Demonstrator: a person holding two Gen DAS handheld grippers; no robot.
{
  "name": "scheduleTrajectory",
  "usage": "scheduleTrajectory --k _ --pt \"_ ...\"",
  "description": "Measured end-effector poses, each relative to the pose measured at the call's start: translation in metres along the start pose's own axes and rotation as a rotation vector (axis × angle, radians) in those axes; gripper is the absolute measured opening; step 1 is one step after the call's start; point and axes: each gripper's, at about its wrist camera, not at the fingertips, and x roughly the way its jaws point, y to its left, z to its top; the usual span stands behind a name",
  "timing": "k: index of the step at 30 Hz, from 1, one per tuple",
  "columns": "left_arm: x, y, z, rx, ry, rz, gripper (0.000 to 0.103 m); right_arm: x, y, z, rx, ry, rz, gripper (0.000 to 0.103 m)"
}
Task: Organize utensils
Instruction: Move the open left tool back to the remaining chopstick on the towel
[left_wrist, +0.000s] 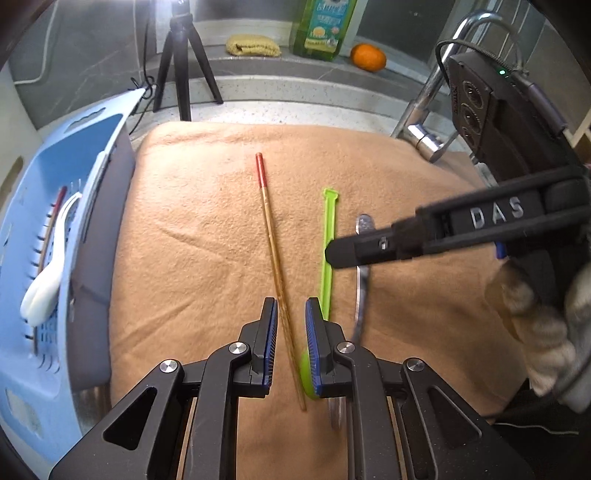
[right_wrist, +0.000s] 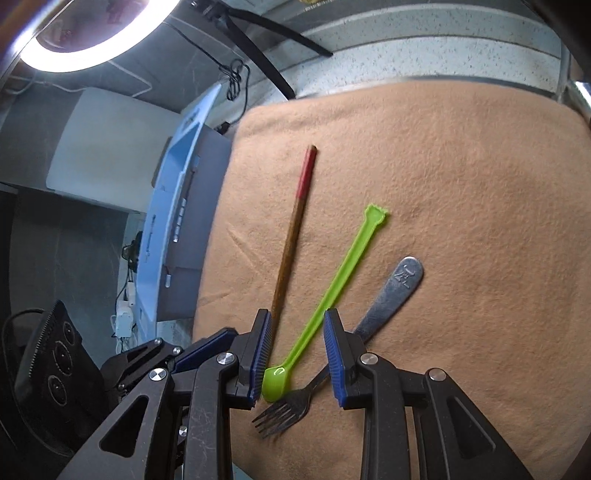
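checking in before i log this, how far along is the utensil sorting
Done: a white spoon lies in the blue basket. In hand: nothing; left gripper straddles the chopstick, right gripper straddles the green spoon. Left: both, plus the fork.

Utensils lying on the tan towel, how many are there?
3: the red-tipped chopstick at left, the green spoon in the middle, the metal fork at right. More sit in the blue basket.

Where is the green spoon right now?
The green spoon lies on the tan cloth between the red-tipped chopstick and the metal fork. In the right wrist view its bowl sits between the right tongs, touching the fork's prongs.
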Motion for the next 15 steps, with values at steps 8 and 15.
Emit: scheduleTrajectory --k 8,15 --pt "0.022 0.001 0.008 0.013 0.057 0.052 0.014 0.013 -0.007 0.002 0.054 0.028 -0.023 0.027" --pt "0.026 0.005 0.008 0.043 0.071 0.102 0.014 0.023 0.0 0.006 0.036 0.024 -0.052 0.027"
